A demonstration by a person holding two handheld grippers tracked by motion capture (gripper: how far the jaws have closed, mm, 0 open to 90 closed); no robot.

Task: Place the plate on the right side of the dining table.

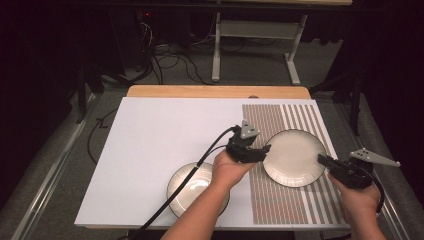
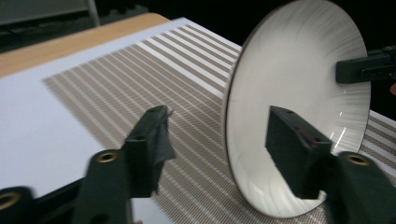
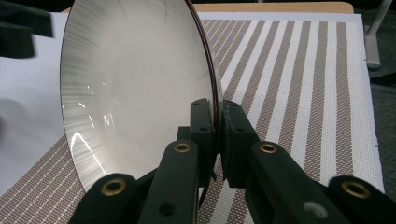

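Right claw (image 3: 218,135) clamped on the rim of the white plate (image 1: 294,156), which sits over the striped mat (image 1: 280,200) on the tabletop (image 1: 160,135). Left claw (image 2: 219,140) released, jaws straddling the plate's opposite edge without pressing it. Second plate (image 1: 187,187) lies under the left forearm, near the front edge.
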